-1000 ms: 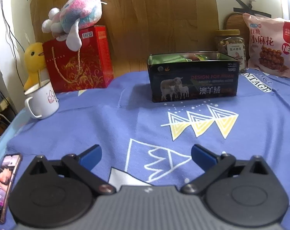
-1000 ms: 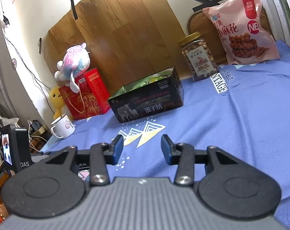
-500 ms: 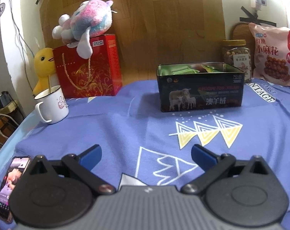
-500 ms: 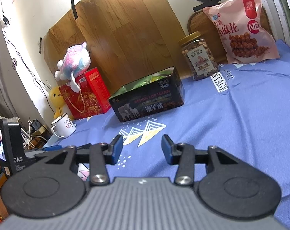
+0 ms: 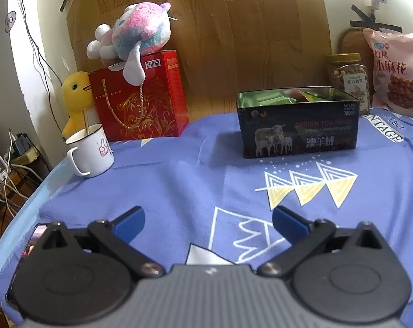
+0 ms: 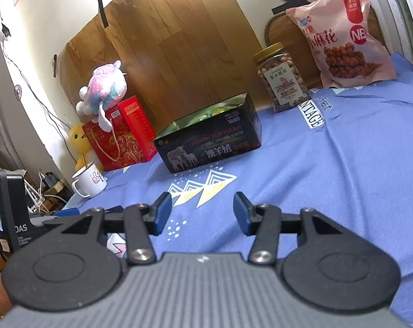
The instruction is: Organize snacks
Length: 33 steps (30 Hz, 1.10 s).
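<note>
both claws — left gripper and right gripper — hang apart and empty, the left having lifted and swung left from the black tin of green packets, so sorting looks finished.

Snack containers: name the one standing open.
The black sheep-print tin: lidless, green packets showing. The nut jar is capped; the pink bag looks sealed.

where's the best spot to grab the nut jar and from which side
Probably the nut jar body just under its yellow lid, fingers level, approaching from the front. It stands upright; the pink snack bag crowds one side and the wall is close behind. The right gripper, open and empty, faces it.
</note>
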Tool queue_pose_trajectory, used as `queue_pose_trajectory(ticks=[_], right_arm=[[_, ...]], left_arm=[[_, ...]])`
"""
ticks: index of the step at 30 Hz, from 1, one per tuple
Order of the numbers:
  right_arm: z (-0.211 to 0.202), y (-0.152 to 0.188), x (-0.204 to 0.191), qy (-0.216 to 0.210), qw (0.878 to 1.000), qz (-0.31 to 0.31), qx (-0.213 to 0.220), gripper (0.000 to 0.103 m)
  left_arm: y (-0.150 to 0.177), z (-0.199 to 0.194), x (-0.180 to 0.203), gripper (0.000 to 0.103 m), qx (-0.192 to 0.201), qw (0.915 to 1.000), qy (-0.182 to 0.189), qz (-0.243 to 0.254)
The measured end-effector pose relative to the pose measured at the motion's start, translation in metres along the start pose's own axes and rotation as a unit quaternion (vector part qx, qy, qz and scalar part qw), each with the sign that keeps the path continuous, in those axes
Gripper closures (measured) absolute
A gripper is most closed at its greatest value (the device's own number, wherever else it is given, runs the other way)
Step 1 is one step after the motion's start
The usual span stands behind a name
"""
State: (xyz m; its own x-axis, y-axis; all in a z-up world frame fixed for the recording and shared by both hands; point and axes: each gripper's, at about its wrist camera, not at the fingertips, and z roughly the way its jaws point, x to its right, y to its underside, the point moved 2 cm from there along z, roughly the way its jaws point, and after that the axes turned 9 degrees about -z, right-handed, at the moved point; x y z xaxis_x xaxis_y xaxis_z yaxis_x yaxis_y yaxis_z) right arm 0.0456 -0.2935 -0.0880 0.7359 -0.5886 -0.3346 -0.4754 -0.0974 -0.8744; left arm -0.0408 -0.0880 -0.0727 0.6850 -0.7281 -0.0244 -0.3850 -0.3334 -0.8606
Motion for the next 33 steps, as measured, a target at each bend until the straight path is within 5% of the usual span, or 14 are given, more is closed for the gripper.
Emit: queue_pose_trajectory(ticks=[24,33], right_arm=[[-0.010,0.002,0.016,0.015,0.999,0.037,0.015,0.049],[-0.008,0.003,0.015,0.012,0.999,0.036,0.010,0.048]], left_arm=[[-0.009,-0.012,0.033,0.000,0.020,0.9991,0.010,0.035],[-0.001,-0.007,0.032,0.000,-0.013,0.9990,0.029,0.032]])
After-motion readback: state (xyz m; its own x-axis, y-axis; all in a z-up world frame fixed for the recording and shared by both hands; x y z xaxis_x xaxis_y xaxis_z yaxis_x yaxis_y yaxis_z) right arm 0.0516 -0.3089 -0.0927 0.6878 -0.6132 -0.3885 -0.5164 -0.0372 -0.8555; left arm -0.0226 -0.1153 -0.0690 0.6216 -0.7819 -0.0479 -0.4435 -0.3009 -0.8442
